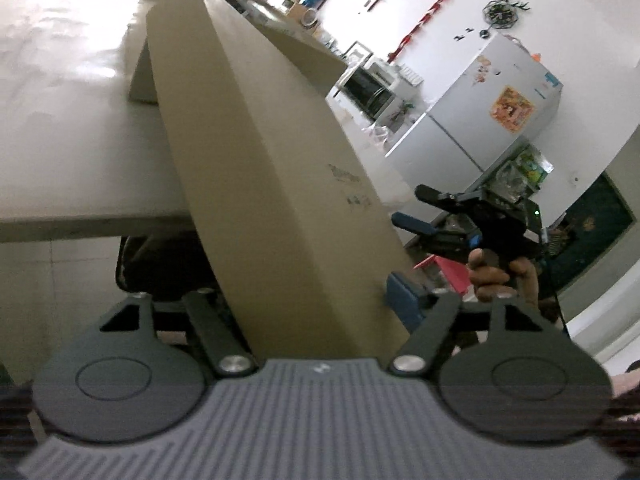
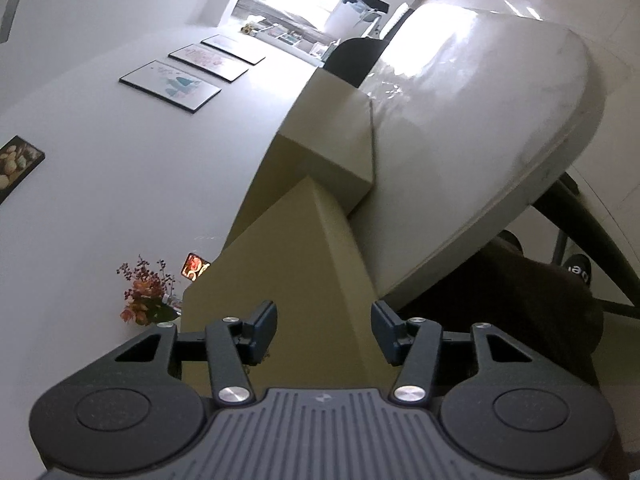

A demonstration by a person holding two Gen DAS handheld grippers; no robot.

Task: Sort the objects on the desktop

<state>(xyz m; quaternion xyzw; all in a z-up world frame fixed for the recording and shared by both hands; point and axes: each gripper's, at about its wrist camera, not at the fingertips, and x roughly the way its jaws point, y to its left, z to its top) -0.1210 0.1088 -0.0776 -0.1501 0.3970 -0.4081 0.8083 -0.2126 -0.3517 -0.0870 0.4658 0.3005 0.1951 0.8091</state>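
Broad pale counter (image 1: pixel 60 120) across the left wrist view. Long beige carton (image 1: pixel 260 160) tilted on it, far end propped against a shorter box (image 1: pixel 142 76), near end hanging past the counter's edge. Step in hand, by the look of it: shifting this carton as part of the sorting.

Left tool (image 1: pixel 304 298) set wide around the carton's near end: one blue pad (image 1: pixel 402 300) against its edge, the other hidden behind it, so grip impossible to confirm. Right tool (image 2: pixel 324 332) part-spread just beside the carton, pads not pressing on it.

Next, probably: closing firmly on both sides, then lifting level to avoid a swing or slip.
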